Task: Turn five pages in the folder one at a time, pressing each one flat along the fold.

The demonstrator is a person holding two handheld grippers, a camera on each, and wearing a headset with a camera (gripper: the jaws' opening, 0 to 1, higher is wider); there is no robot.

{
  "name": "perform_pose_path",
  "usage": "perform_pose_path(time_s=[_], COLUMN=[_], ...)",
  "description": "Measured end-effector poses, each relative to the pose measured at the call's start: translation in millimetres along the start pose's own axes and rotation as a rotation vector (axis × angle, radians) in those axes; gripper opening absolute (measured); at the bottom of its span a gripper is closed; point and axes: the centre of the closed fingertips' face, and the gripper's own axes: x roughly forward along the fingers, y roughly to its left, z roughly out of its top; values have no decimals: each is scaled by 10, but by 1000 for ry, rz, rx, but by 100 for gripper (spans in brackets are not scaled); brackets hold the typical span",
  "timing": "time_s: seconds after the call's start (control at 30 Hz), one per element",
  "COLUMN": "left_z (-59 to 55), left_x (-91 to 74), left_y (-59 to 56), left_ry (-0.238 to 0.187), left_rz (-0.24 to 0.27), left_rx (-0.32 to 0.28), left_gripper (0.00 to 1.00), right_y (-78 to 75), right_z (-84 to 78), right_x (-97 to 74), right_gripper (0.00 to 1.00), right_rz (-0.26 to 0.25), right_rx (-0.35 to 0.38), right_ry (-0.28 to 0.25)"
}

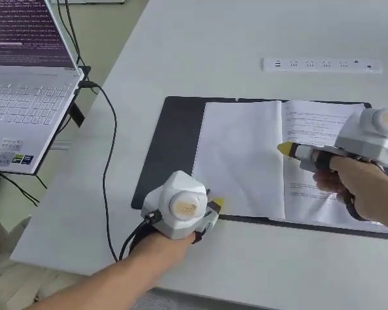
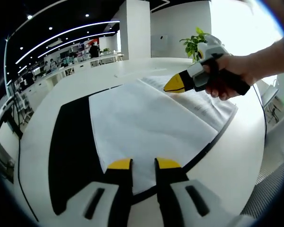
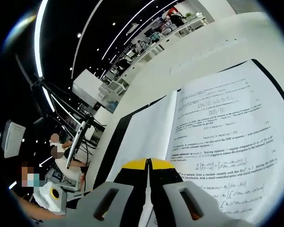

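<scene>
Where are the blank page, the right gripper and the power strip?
blank page (image 1: 242,155), head view, middle of the sheet.
right gripper (image 1: 285,150), head view, its yellow tips.
power strip (image 1: 320,64), head view, middle of its body.

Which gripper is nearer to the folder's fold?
Right. The right gripper has its tip at the fold; the left gripper sits at the near edge of the blank page.

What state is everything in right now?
folder, open, flat on the table
blank page, lying on the left side
printed page, face up on the right
laptop, open, screen lit
left gripper, open, narrow gap, empty
right gripper, shut, tip at the fold
</scene>
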Motion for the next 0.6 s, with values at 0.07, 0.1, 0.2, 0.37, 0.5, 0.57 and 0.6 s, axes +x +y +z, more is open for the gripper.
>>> perform_pose_path(time_s=[0.07, 0.1, 0.2, 0.37, 0.5, 0.57, 0.6], left_z=[-2, -3, -6, -5, -7, -5, -5], left_x=[5, 10, 13, 13, 13, 12, 11], left_y=[3, 5, 8, 5, 3, 1, 1], left_ry=[2, 1, -2, -4, -2, -2, -3], left_rz=[0, 0, -1, 0, -3, -4, -4], left_rx=[2, 1, 0, -1, 1, 5, 4], left_gripper=[17, 17, 17, 17, 17, 17, 17], right_y=[-48, -88, -166, -276, -358, -375, -394], right_z=[44, 72, 125, 277, 368, 409, 445], right_x=[49, 83, 156, 278, 377, 406, 427], right_gripper=[0, 0, 0, 0, 0, 0, 0], right_rz=[2, 1, 6, 10, 10, 11, 9], right_rx=[1, 10, 57, 108, 139, 151, 162], right_ry=[-1, -4, -10, -45, -57, -66, -76])
